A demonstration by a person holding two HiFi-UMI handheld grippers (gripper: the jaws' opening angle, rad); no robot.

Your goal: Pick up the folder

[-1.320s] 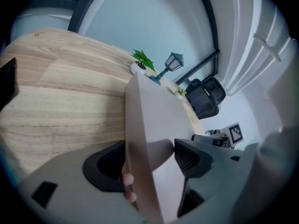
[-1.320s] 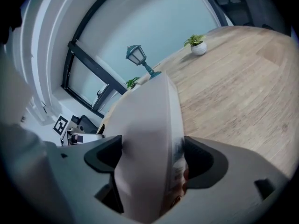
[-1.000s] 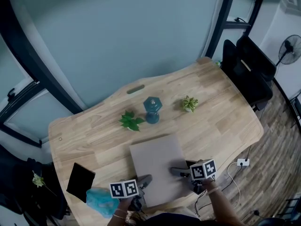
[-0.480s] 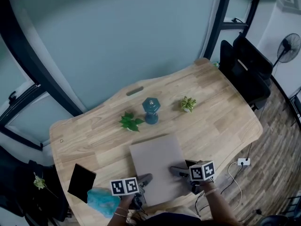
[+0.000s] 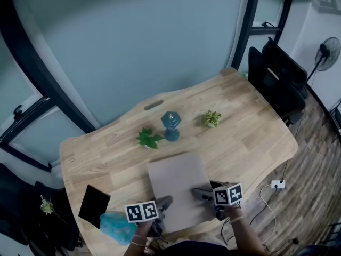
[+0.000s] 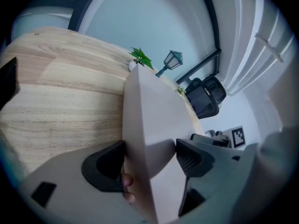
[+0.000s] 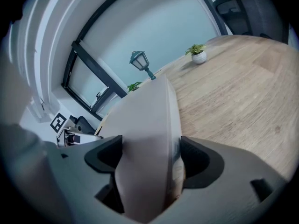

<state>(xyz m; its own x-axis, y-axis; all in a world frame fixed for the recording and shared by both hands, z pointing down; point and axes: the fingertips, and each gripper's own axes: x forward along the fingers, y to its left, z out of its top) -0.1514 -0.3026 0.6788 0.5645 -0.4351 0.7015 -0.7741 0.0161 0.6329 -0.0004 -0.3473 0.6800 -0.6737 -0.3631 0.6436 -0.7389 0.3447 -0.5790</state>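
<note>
Nothing has visibly moved in the last second: our left tool (image 5: 164,202) and right tool (image 5: 200,194) stay clamped on the near edge of the folder (image 5: 178,181) at the front of the bench (image 5: 250,127), so we judge the lift barely begun.

Wooden table (image 5: 250,127) bearing lantern (image 5: 171,122), potted plant (image 5: 213,118)

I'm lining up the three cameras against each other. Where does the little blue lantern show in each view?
Head view: the lantern stands near the picture's centre, beyond the folder.
Left gripper view: upper centre, just past the far corner of the folder.
Right gripper view: upper centre-left, above the folder.
Shared landmark: the folder, which lies nearer the camera than the lantern in all three.
</note>
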